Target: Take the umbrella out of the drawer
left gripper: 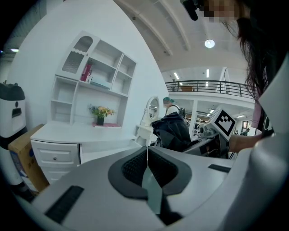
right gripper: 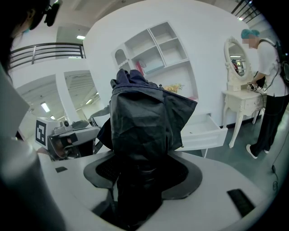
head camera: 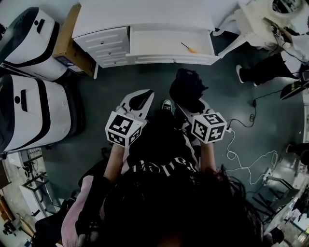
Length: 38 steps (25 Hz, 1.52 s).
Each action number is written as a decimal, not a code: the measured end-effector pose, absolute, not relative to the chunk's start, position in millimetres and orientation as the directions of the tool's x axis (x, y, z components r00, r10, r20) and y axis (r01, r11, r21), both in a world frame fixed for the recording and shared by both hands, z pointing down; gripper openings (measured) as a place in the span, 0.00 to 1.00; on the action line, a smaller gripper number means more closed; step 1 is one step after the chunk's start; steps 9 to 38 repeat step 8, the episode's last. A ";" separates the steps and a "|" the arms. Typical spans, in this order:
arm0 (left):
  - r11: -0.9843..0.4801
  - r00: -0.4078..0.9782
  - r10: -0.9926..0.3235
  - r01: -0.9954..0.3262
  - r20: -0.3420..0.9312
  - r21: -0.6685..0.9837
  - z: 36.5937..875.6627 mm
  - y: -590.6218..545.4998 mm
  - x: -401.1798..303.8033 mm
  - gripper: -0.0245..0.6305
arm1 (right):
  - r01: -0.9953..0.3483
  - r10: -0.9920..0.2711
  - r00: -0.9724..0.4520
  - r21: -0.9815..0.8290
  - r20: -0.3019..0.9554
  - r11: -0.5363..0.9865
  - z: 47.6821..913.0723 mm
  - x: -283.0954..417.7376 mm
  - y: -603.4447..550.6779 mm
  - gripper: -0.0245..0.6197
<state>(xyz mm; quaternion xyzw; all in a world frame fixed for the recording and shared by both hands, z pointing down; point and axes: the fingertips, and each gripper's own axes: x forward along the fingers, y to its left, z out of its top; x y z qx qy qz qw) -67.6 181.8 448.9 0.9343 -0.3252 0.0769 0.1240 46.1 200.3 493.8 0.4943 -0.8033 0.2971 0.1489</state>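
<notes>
Black umbrella, seemingly one, in right claw

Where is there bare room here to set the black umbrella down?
The white desk top looks bare. The open white drawer is free left of the small orange-handled tool. The dark floor before the drawer is open. Crowded: white machines at left, white cables at right. The right gripper is shut on the black folded umbrella.

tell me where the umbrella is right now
The black umbrella is clamped in the right gripper, right of centre in the head view, clear of the open drawer.
</notes>
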 end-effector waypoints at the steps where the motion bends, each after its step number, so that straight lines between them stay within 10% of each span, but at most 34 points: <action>1: -0.759 0.778 -0.587 -0.625 0.224 0.182 448.5 181.7 -66.0 0.06 | -0.882 -0.704 -0.468 -0.331 0.533 0.336 494.0 46.7 200.7 0.46; 38: -0.764 0.782 -0.582 -0.620 0.222 0.179 445.9 177.6 -63.1 0.06 | -0.880 -0.698 -0.471 -0.334 0.539 0.336 495.0 44.7 198.1 0.46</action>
